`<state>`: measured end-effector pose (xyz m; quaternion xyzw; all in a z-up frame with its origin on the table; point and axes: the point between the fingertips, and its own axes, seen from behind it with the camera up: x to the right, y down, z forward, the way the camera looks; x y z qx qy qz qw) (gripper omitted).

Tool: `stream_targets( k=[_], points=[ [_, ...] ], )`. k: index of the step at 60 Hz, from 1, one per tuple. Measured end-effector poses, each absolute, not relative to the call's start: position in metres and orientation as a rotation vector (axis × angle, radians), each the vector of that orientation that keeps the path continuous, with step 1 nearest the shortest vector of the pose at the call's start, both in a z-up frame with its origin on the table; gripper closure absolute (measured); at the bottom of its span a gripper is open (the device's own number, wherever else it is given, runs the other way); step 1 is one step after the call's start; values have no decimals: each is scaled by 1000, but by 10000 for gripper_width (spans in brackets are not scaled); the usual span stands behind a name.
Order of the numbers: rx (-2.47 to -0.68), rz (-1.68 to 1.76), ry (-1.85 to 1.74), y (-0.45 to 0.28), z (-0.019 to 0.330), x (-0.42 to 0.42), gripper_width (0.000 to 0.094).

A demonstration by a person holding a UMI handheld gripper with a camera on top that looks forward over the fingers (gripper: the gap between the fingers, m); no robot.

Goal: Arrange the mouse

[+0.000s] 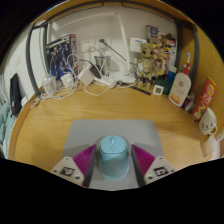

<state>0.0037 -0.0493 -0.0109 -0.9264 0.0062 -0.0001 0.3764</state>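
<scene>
A pale blue-green mouse (111, 155) with a scroll wheel on top sits between my gripper's (112, 166) two fingers. The magenta pads (86, 161) press against its left and right sides with no gap that I can see. The gripper is shut on the mouse. A grey mouse mat (110, 129) lies on the wooden desk (45, 125) directly under and ahead of the mouse. I cannot tell whether the mouse rests on the mat or hangs just above it.
A tangle of white cables and plugs (75, 80) lies at the desk's far left. A white round device (179, 90), an orange package (205, 95) and small white items (208, 122) stand on the right. Cluttered shelves (150, 55) are at the back.
</scene>
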Motion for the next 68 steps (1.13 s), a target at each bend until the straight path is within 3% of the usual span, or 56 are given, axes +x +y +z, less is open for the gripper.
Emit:
stream_targets(
  k=[4,5,22,33,53,68],
  points=[
    [-2355,-22,33,-52,7,8,68],
    [-2348,-30,34,-52,12,8,58],
    [-2259,-34,27,-89,125,-19,70],
    [-2242,-8,44,-129,173,-37,68],
    [-2210,53,70,-174,228,-26,78],
    [-2208,36,23,-183,234,-8,84]
  ],
)
